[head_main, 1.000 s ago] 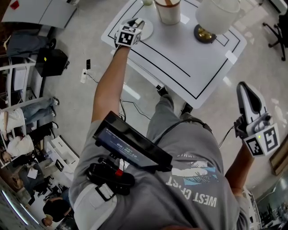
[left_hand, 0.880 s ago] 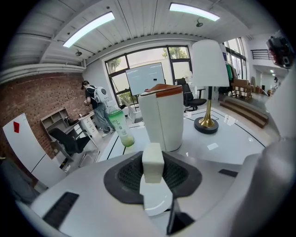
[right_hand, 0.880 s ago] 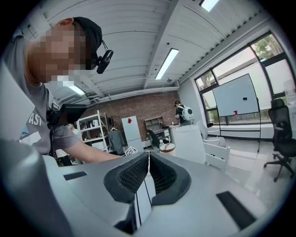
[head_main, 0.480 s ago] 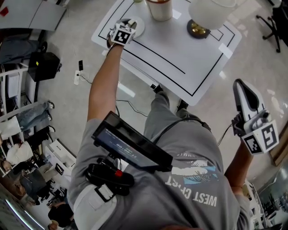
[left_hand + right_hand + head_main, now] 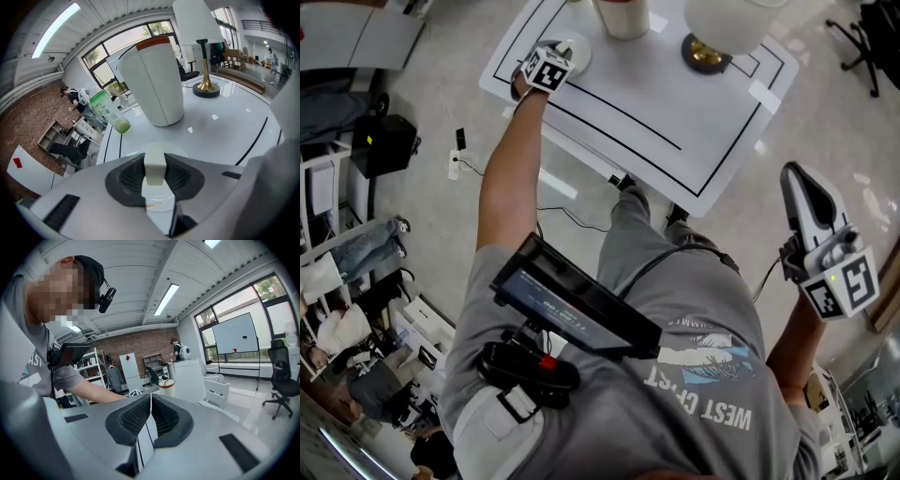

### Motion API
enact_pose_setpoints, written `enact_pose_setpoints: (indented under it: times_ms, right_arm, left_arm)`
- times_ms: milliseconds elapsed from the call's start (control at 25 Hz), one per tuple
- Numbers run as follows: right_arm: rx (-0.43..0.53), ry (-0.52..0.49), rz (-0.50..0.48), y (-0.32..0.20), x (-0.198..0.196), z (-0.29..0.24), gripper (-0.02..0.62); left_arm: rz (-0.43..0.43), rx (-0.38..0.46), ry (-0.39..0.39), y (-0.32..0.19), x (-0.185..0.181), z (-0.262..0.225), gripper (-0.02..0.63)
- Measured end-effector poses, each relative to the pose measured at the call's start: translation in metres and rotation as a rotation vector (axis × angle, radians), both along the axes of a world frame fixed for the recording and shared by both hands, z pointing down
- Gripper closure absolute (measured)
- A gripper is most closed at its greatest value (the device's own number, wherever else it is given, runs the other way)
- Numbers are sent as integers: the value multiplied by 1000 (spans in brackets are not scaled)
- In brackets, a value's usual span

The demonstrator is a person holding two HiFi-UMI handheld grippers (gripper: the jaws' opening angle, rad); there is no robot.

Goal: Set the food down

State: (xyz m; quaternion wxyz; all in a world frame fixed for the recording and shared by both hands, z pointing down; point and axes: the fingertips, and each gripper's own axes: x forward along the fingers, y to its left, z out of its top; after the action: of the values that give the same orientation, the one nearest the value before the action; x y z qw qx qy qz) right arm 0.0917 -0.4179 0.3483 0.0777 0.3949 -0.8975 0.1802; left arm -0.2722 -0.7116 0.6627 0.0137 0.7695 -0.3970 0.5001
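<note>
Fingers (image 5: 132, 177) of left gripper (image 5: 154, 172): narrowed on food (image 5: 154, 158), a pale block pinched at its sides, upright. Position: directly over small plate (image 5: 161, 199) at the worktop (image 5: 675, 103) corner, apparently held low for release there. Contact between block and plate: cannot tell. Beyond plate: cup (image 5: 157, 79), lamp (image 5: 199, 28), green bottle (image 5: 112, 117), all apart from the drop spot. Right gripper (image 5: 150, 401): fingers pressed together, empty, held off the worktop, likely idle. Head view: food hidden behind left gripper; cup and lamp cut by top edge.
</note>
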Motion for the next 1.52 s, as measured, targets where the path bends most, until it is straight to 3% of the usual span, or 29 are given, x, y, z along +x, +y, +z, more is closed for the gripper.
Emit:
enact_pose_setpoints:
  times_ms: [1200,1520]
  right_arm:
    - [-91,9,-3,2,-9,26,588]
    - [-93,1,-5,3,-10,25,588]
  left_arm:
    - [227,20,-495,-7,-11,41,502]
    - [261,-6,-525,2,-7,47,501]
